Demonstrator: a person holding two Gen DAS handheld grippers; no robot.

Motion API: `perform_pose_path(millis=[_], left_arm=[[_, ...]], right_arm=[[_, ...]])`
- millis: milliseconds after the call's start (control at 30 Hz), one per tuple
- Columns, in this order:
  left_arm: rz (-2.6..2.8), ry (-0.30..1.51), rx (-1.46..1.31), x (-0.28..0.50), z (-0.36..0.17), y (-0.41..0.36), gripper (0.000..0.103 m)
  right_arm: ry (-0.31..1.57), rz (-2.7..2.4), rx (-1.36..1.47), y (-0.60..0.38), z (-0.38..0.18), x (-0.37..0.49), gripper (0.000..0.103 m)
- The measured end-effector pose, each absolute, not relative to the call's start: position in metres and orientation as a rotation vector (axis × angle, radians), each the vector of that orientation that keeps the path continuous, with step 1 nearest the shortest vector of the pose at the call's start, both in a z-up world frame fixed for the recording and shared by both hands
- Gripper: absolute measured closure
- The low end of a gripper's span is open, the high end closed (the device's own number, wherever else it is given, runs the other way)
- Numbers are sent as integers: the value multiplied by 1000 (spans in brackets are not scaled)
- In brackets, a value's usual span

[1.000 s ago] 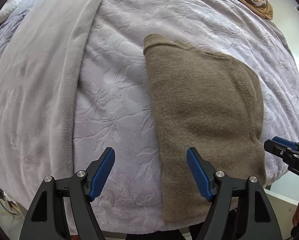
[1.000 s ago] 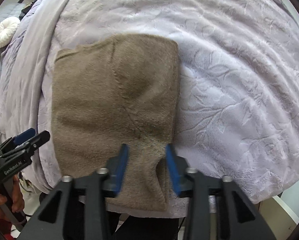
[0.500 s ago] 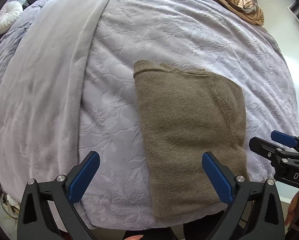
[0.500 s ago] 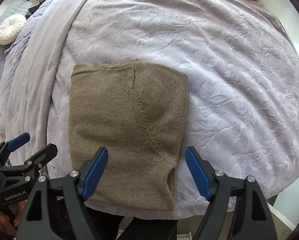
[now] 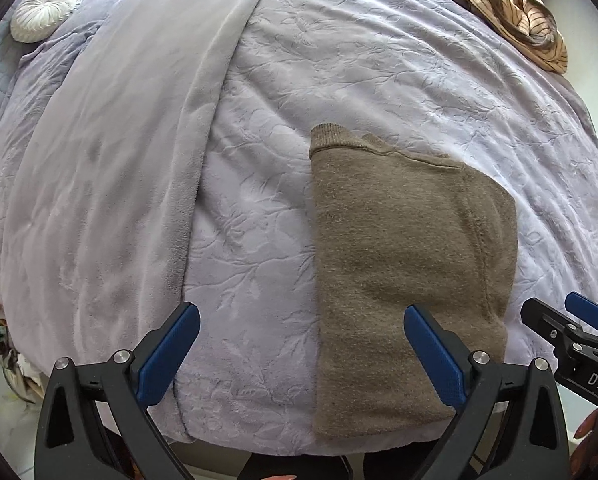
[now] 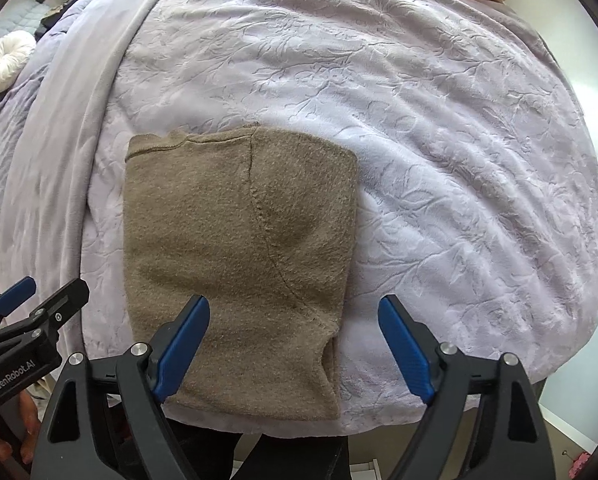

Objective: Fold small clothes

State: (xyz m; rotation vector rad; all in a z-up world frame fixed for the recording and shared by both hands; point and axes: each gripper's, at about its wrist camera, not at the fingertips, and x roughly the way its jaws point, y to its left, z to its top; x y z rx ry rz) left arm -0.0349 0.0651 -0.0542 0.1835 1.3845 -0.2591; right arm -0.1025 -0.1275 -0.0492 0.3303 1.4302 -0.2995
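A small brown knit garment (image 5: 403,264) lies folded into a tall rectangle near the front edge of the bed; it also shows in the right wrist view (image 6: 239,248). My left gripper (image 5: 299,354) is open and empty, held above the bed edge just left of the garment's near end. My right gripper (image 6: 295,350) is open and empty, held above the garment's near right corner. Each gripper shows at the edge of the other's view: the right one (image 5: 571,332) and the left one (image 6: 31,304).
The bed is covered by a lilac embossed blanket (image 5: 379,80) with a smooth grey blanket (image 5: 119,160) along the left. A white round cushion (image 5: 45,10) lies far left. A striped tan cloth (image 5: 527,16) lies at the far right corner.
Both grippers have opened wide and pulled back up from the garment. The right gripper's jaws, half shut around the near edge a second ago, let it lie flat.
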Motion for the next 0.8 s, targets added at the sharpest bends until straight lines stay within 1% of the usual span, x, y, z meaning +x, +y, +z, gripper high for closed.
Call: perform_pose_path(millis=[800], left_arm=[[-268, 1405, 226, -37, -60, 54, 1]], right_arm=[[1455, -318, 333, -131, -57, -101, 15]])
